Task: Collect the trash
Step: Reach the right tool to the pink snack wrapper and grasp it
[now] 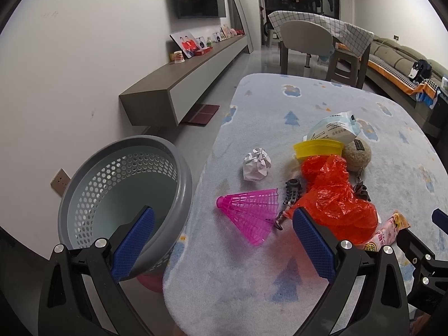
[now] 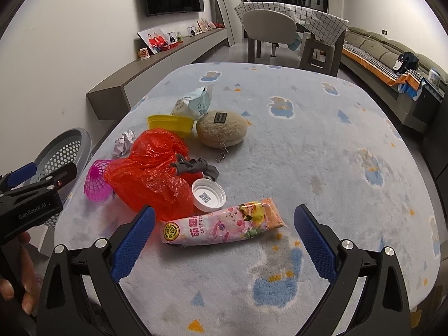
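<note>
With both grippers spread and empty, the pink snack wrapper point(image 2: 224, 222) lies crosswise just ahead of the right gripper point(image 2: 224, 235), nearer than the left gripper point(image 1: 222, 233) beside the basket point(image 1: 120, 193).

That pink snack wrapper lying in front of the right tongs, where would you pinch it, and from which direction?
I'd pinch the pink snack wrapper across its narrow width near the middle, coming straight down from above. It lies flat and long across the rug, its length running left to right between the open right tongs, so they would likely need turning to close across it. The middle looks puffed, giving the pads something to squeeze.
</note>
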The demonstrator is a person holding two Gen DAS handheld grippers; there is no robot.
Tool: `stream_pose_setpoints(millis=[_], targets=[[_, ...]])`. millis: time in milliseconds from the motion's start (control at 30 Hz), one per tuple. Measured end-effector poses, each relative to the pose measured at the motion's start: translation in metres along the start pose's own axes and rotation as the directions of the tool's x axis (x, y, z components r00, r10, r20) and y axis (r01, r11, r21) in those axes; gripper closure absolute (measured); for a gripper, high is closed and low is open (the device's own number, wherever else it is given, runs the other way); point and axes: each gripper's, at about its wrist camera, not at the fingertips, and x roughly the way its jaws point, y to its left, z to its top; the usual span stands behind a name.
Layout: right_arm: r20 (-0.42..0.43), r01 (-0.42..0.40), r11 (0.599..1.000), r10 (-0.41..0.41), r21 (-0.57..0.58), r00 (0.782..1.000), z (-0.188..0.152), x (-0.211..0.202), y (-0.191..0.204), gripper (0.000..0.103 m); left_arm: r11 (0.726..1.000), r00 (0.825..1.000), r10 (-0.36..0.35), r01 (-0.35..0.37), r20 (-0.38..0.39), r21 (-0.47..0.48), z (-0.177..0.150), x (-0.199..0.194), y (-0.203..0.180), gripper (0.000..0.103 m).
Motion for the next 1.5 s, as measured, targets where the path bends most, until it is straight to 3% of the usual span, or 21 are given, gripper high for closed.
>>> stream_pose_setpoints(millis=[400, 633, 800, 1267, 1500], targets=[[-0.082, -0.010, 0.999, 0.012, 0.034, 0.997, -0.013, 0.022, -0.013, 0.008, 0.999, 0.999, -0.027, 0.027, -0.027, 0.020, -0.010, 0.003, -0.007, 0.006], [-0.093, 0.000, 1.000, -0.002, -0.023, 0.996, -0.013, 0.031, 0.018, 0.008, 1.000, 1.000, -0.021, 0.022, -0.020, 0.020, -0.009, 0.001, -0.006, 0.006], [-0.118, 0.055, 0.998, -0.060, -0.044, 0.991, -0.015, 0.042, 0.031, 0.008, 1.000, 1.000, -0.019, 0.020, -0.023, 0.020, -0.010, 0.002, -0.005, 0.006], [-0.134, 0.196, 0.973, -0.179, 0.125, 0.975, -0.046, 0.016, -0.043, 0.008, 0.999, 1.000, -0.026, 0.026, -0.007, 0.033, -0.010, -0.003, -0.008, 0.006], [-0.099, 0.159, 0.977, -0.146, 0.145, 0.984, -0.041, 0.004, -0.047, 0.008, 0.998, 1.000, -0.022, 0.022, -0.001, 0.060, -0.013, -0.003, -0.019, 0.006]])
